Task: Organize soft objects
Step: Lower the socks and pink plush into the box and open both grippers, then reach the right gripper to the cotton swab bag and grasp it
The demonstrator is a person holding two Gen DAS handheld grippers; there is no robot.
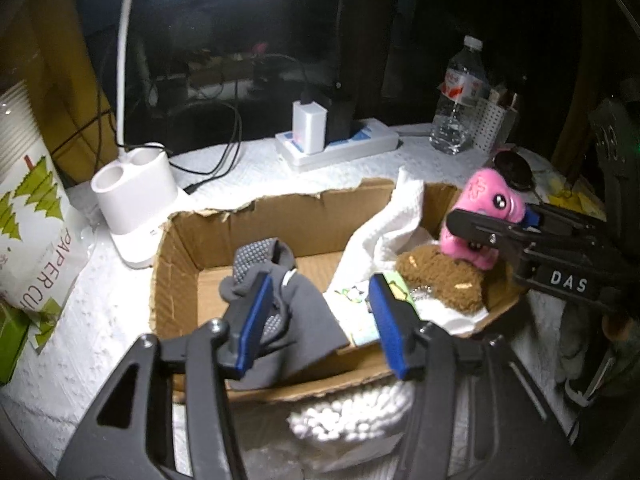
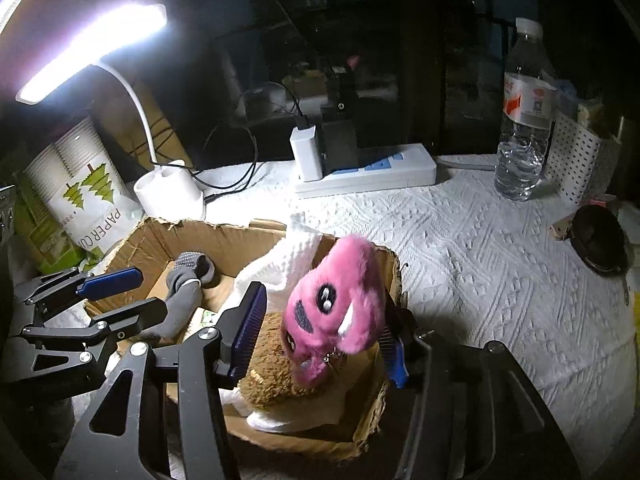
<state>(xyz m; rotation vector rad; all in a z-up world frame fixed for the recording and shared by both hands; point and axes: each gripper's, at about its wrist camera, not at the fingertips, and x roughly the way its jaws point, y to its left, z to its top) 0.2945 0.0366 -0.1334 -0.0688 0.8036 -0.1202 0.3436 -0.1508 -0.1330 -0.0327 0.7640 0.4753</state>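
Blue-padded and spread wide, the left gripper [image 1: 320, 320] hovers low over the cardboard box [image 1: 180, 248], empty, with the grey sock [image 1: 276, 300] lying just beyond its jaws. Over on the right, the right gripper [image 2: 320, 332] has the pink plush [image 2: 336, 308] between its jaws above the box's corner, seemingly ready to drop it beside the brown plush [image 2: 268, 376] and white towel [image 2: 296, 256]. Whether those jaws are truly clamped on it, I can't tell.

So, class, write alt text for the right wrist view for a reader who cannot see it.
The right hand-held gripper holds a pink plush toy over a torn cardboard box containing a brown plush, a white cloth and a grey sock. The left hand-held gripper hangs open at the box's left, under a lit desk lamp.
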